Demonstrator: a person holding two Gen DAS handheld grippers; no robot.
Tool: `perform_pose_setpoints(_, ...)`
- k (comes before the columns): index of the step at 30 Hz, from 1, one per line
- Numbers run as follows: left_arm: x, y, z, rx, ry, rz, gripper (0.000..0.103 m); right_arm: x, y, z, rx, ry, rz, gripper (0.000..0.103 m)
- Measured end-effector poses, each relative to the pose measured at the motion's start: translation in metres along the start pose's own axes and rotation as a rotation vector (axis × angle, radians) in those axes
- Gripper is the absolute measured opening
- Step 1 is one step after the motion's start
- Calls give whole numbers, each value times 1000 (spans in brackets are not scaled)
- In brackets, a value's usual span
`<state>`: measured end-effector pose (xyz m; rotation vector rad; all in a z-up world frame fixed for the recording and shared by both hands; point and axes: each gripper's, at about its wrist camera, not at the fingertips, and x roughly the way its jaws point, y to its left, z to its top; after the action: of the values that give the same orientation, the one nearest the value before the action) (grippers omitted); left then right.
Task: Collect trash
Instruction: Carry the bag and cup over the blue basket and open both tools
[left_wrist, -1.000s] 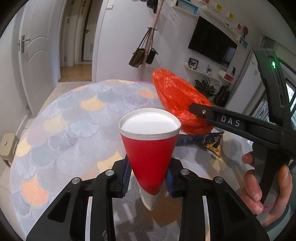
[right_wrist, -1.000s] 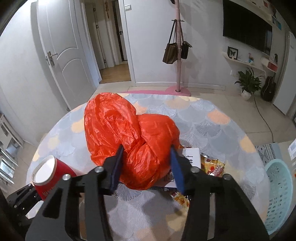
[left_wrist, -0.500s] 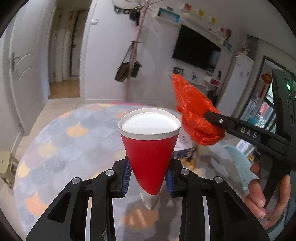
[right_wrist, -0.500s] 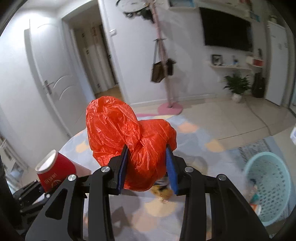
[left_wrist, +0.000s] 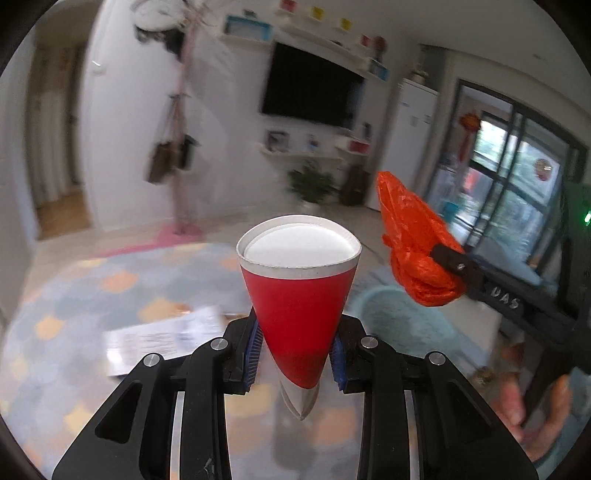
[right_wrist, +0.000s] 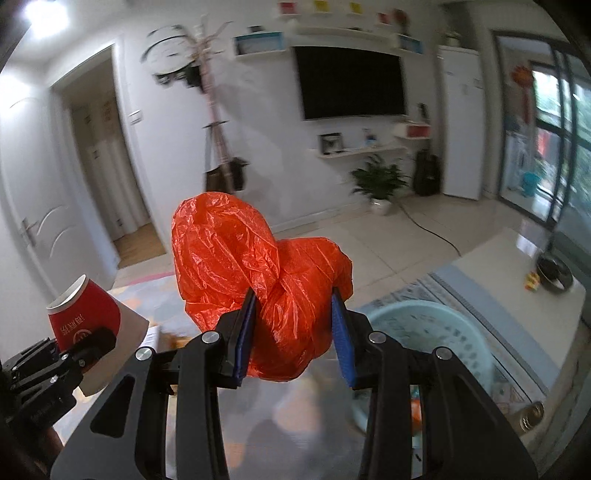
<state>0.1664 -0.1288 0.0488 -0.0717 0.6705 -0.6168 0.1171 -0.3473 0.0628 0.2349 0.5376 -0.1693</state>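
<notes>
Our left gripper pinches a red paper cup low on its sides, the blue pads pressed against the red wall while the white rim points away from us and the base pokes out toward the camera. We hold the cup tilted in the air above a round table covered in a pale scale pattern of blue, grey and orange; a sheet of printed paper lies on that table just left of the cup, blurred. Our right gripper is clamped on a crumpled orange plastic bag, which bulges up and to the left beyond the pads and hangs a little below them. Its jaws have just been closing, with the bag between them. From the left view we see the same bag held up to the right of the cup, apart from it, with a hand on the black handle at the lower right. From the right view the cup sits at the far left in the other gripper. A light teal basket stands on the floor below and to the right of the bag, partly hidden behind the right finger. Behind all this we see a white wall with a dark television, a potted plant and a coat stand.
</notes>
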Motion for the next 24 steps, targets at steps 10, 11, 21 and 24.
perform_pose_setpoints(10,80,-51,13,0,138,-224,29,27,-113,-17,208,86,-105,35)
perform_pose_setpoints(11,89,-57,12,11,149,-228,29,32,-120,-21,224,104,-115,35)
perform_pose_setpoints(21,165,-103,-7,105,269,-234,30,74,-180,-68,364,277,-215,40)
perform_pose_setpoints(24,179,-112,-9,129,296,-245,30,77,-194,-77,391,295,-237,42)
